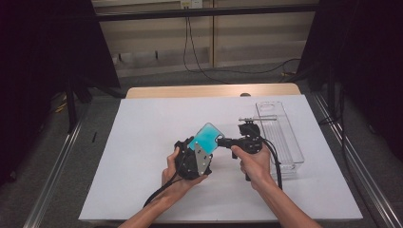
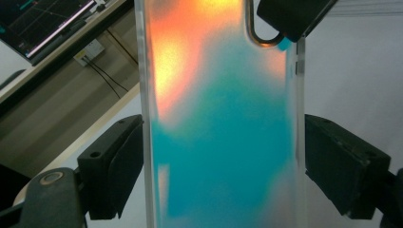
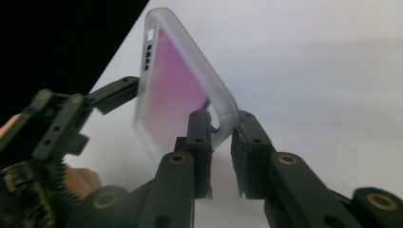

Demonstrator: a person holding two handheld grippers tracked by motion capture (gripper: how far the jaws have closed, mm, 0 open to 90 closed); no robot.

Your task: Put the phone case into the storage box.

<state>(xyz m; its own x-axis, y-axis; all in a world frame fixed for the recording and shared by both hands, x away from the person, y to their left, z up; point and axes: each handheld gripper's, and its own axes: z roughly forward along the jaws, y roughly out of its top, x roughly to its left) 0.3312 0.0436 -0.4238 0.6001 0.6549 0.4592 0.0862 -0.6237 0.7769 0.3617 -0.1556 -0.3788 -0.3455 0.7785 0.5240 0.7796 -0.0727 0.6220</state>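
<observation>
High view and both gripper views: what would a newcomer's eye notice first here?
First, the iridescent phone case, teal shading to orange, raised over the middle of the white table. The left gripper clamps its long edges, and the right gripper pinches its corner by the camera cutout. To the right, a clear plastic tray lies on the table.

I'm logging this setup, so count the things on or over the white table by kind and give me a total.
Phone case, teal and orange: 1
Clear plastic tray: 1
Handheld grippers, left and right, both gripping the case: 2
Total: 4
</observation>
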